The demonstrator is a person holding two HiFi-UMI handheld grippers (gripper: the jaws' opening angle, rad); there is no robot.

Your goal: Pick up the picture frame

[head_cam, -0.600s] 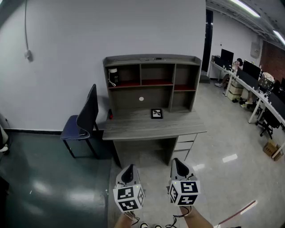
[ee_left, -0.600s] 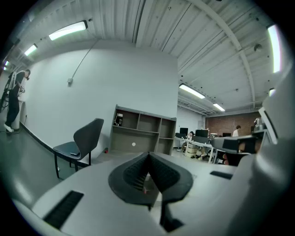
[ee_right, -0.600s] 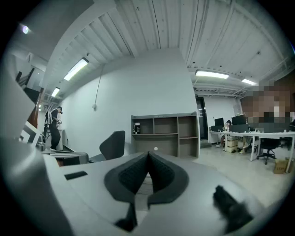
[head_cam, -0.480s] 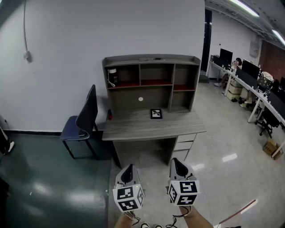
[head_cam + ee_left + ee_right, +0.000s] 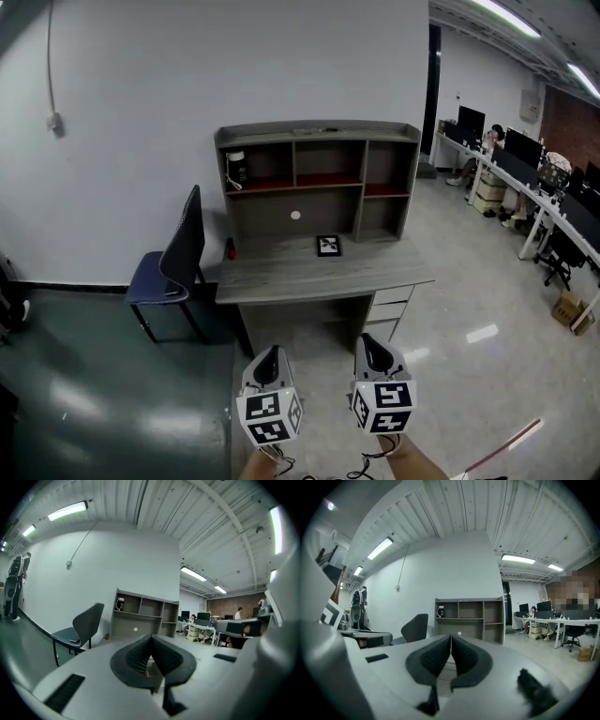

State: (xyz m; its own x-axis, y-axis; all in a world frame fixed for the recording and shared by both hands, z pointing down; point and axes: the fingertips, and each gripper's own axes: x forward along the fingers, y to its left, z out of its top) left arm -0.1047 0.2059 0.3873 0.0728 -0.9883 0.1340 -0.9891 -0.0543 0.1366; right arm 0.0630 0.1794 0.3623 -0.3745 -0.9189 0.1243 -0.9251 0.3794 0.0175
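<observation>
1. Your left tool [image 5: 271, 356] has its jaws pressed together, with nothing between them.
2. Your right tool [image 5: 372, 345] is closed the same way and holds nothing. It sits just beside the left one, both roughly level above the floor [image 5: 469, 375].
3. The picture frame [image 5: 328, 245] sits on the worktop [image 5: 281, 274] ahead of you, well apart from both tools, near the middle and just in front of the shelf unit [image 5: 319, 131].
4. A dark chair [image 5: 178, 262] stands beside the worktop's left end.

three views toward one distant desk [image 5: 281, 272]
</observation>
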